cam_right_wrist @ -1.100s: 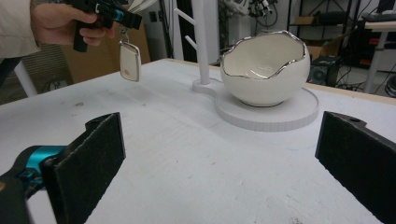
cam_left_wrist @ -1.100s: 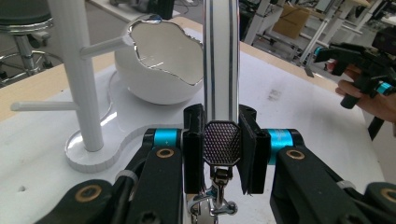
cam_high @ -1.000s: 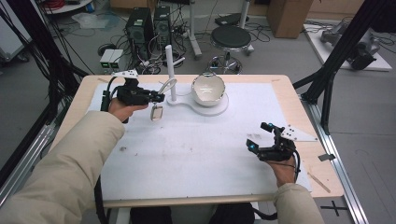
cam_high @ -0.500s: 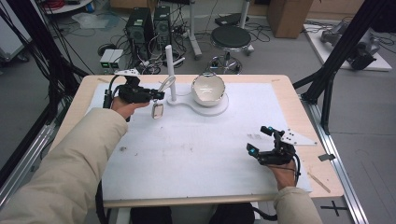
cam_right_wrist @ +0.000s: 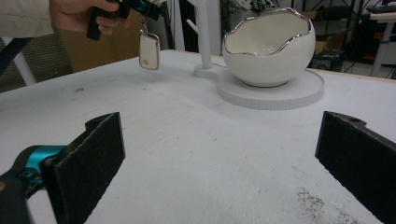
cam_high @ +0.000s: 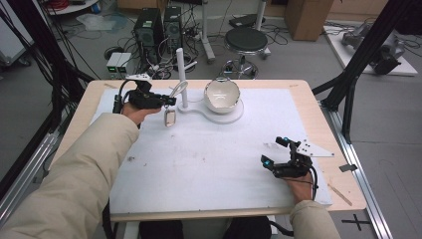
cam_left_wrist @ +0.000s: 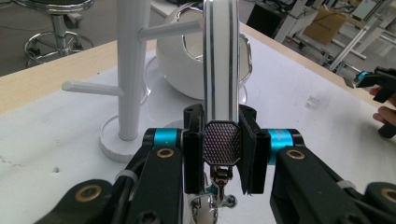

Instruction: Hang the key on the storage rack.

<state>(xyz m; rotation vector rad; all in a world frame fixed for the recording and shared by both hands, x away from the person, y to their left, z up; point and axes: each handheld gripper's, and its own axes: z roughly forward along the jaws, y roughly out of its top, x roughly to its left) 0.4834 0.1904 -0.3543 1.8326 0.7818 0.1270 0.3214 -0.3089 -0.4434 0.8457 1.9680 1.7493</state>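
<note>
Two grippers in play: left gripper (cam_high: 166, 101) clamped on a key ring's strap (cam_left_wrist: 220, 60), white key fob (cam_high: 170, 118) dangling beneath the fingertips, at nine o'clock of the white peg stand (cam_high: 181, 67). Right gripper (cam_high: 276, 152) spread wide, nothing between, low at five o'clock of the egg-shaped bowl (cam_high: 222, 95).

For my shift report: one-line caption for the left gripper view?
Left gripper shut on a white looped strap before the white peg stand.
</note>
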